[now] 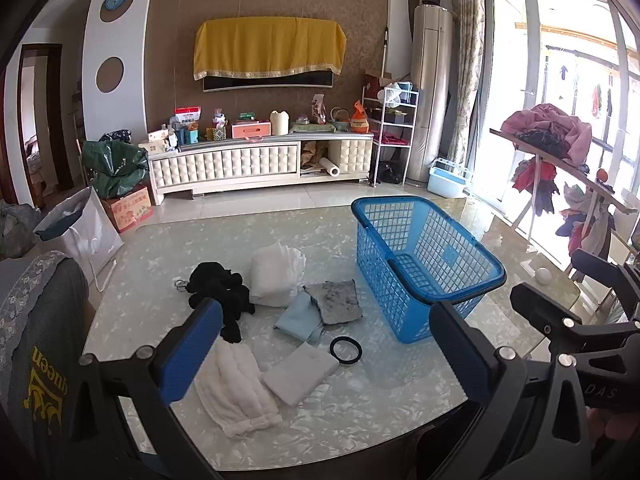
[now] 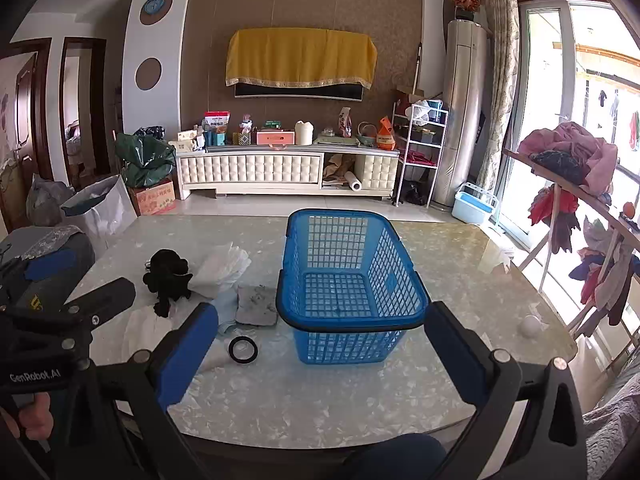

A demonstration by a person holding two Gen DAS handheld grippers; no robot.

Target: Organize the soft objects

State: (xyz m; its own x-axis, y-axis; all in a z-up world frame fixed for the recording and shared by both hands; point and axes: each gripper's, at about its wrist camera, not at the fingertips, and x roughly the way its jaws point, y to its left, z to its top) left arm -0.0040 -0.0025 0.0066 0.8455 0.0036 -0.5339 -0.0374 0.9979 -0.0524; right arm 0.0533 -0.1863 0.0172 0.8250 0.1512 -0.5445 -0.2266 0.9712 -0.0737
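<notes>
Cloths (image 1: 280, 312) lie beside basket (image 1: 420, 264) — white one (image 1: 236, 388) partly hidden.

In the right wrist view, our left gripper (image 2: 60, 300) hid most of the white fluffy cloth (image 2: 140, 330), and a blue finger (image 2: 184, 356) covered the folded white pad entirely. The light blue cloth (image 2: 226, 322) showed only as a sliver. We could not read the packets on the TV cabinet (image 1: 224, 164). The counter (image 1: 360, 412) was cut off along the bottom by both sets of jaws.
</notes>
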